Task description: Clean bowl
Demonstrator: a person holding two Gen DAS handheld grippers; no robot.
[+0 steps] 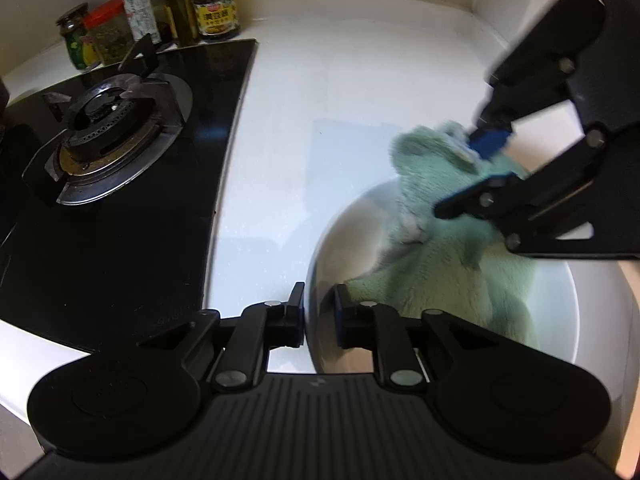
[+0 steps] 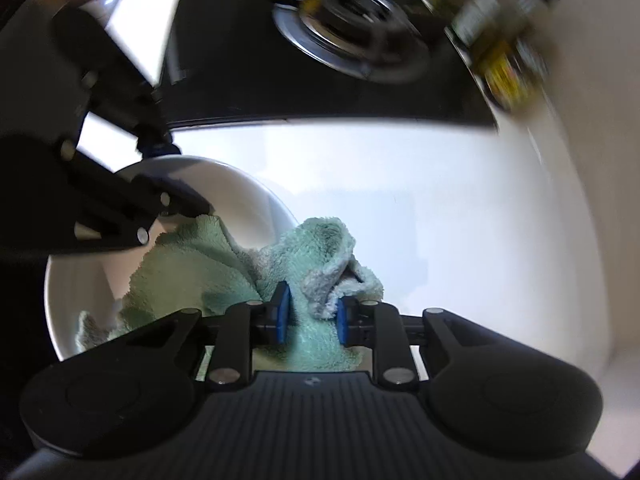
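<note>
A white bowl [image 1: 332, 256] stands on the white counter, its inside partly filled by a pale green towel [image 1: 440, 272]. My left gripper [image 1: 318, 316] is shut on the bowl's near rim, one finger outside and one inside. In the left wrist view my right gripper [image 1: 476, 172] comes in from the upper right, shut on a bunched fold of the towel above the bowl's far side. The right wrist view shows the same bowl [image 2: 256, 200] at left, the towel [image 2: 316, 248] pinched between the blue pads of my right gripper [image 2: 311, 316], and my left gripper [image 2: 176, 176] on the rim.
A black glass hob [image 1: 120, 220] with a gas burner [image 1: 108, 136] lies left of the bowl. Several jars and bottles [image 1: 160, 16] stand along the back wall. White counter [image 1: 340, 92] stretches behind the bowl to the wall corner at the right.
</note>
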